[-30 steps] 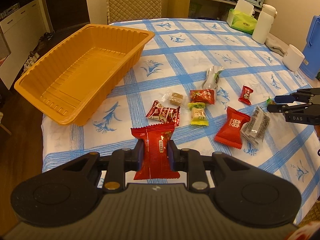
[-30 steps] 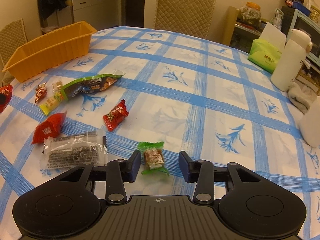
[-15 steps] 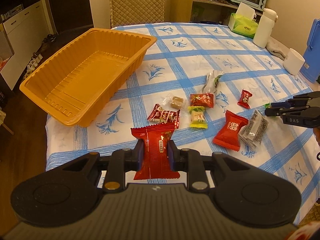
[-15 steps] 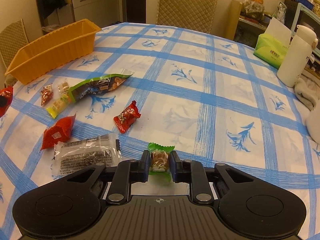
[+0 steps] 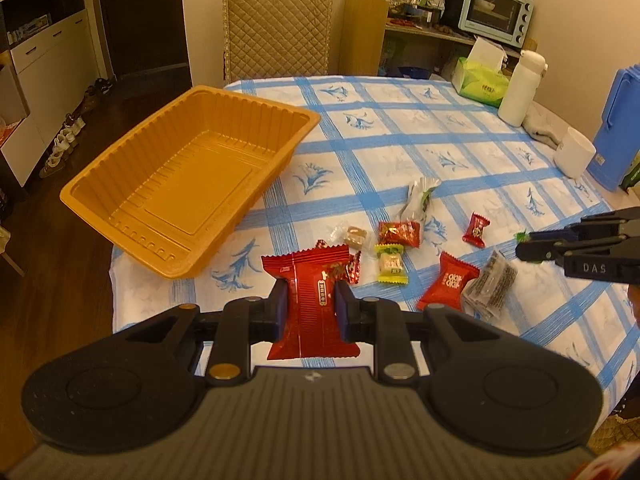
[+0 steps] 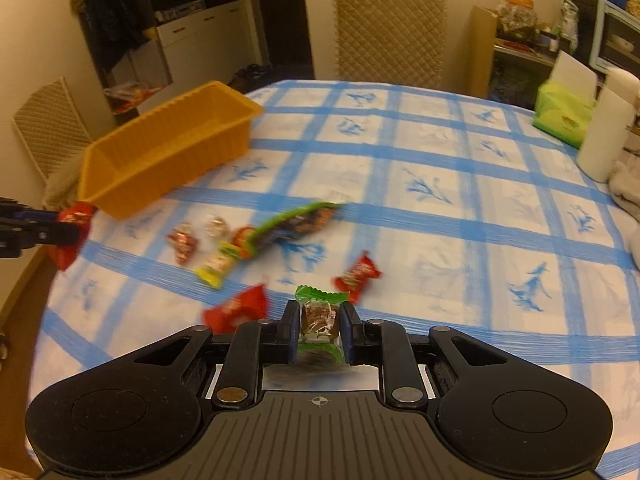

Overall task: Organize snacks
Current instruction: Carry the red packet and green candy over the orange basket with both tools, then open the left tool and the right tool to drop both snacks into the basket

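My left gripper (image 5: 311, 300) is shut on a red snack packet (image 5: 310, 304) and holds it above the table's near edge. It shows at the left edge of the right wrist view (image 6: 60, 228). My right gripper (image 6: 320, 320) is shut on a green-wrapped candy (image 6: 319, 318), lifted above the table; it shows at the right of the left wrist view (image 5: 532, 246). The empty orange tray (image 5: 192, 184) sits at the table's left corner (image 6: 168, 152). Several loose snacks lie between: a long green packet (image 6: 296, 220), a yellow candy (image 5: 390, 266), a red pouch (image 5: 448, 284).
The table has a blue-checked cloth (image 5: 420, 140). A white bottle (image 5: 522, 88), a green tissue pack (image 5: 482, 84), a white cup (image 5: 574, 158) and a blue box (image 5: 618, 128) stand at the far right. A quilted chair (image 5: 276, 28) stands behind the table.
My right gripper has shut on the green-wrapped candy and lifted it, swinging toward the tray. My left gripper has risen and pulled back with the red packet.
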Demonstrator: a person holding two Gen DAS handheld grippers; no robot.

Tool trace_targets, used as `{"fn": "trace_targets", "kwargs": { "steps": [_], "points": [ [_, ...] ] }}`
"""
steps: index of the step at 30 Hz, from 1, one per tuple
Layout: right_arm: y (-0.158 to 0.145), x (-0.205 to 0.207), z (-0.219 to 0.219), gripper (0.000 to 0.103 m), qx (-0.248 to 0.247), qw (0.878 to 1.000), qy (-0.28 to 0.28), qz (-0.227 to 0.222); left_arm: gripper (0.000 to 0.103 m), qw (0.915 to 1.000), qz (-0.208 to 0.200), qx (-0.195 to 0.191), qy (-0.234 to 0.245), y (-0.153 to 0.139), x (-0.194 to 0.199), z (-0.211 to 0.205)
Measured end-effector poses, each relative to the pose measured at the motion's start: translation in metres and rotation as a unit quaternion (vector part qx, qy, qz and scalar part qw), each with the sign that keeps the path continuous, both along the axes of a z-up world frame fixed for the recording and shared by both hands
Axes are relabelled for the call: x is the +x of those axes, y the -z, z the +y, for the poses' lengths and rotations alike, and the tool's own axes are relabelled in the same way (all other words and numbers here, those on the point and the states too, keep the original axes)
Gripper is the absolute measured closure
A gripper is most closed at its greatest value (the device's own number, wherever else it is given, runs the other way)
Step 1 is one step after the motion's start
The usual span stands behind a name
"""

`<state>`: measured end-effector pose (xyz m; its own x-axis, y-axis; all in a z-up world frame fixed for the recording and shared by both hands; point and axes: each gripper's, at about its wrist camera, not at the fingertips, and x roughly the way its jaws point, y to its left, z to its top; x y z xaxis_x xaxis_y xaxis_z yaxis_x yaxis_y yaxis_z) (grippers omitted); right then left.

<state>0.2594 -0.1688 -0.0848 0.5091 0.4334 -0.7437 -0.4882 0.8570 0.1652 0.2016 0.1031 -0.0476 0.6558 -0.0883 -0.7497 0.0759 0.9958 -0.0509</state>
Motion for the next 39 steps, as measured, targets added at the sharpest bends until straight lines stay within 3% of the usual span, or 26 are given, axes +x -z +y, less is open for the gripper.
{"fn": "trace_targets", "kwargs": {
  "steps": [9,19,29,39],
  "points": [
    [-0.034,-0.006,0.082,0.082,0.048,0.997,-0.051,0.011,0.081,0.9997,-0.021,0.0,-0.008,-0.026,0.005,0.04],
    [-0.056,0.017,0.177,0.082,0.072,0.994,-0.083,0.002,0.08,0.9991,-0.03,0.011,-0.026,-0.037,0.028,0.1],
    [-0.058,0.064,0.259,0.082,0.06,0.995,-0.077,-0.013,0.08,0.9989,-0.027,0.021,-0.033,-0.036,0.079,0.149],
    [-0.03,0.114,0.296,0.082,0.049,0.997,-0.05,0.022,0.08,0.9991,0.002,0.025,-0.034,-0.015,0.125,0.172]
  ]
}}
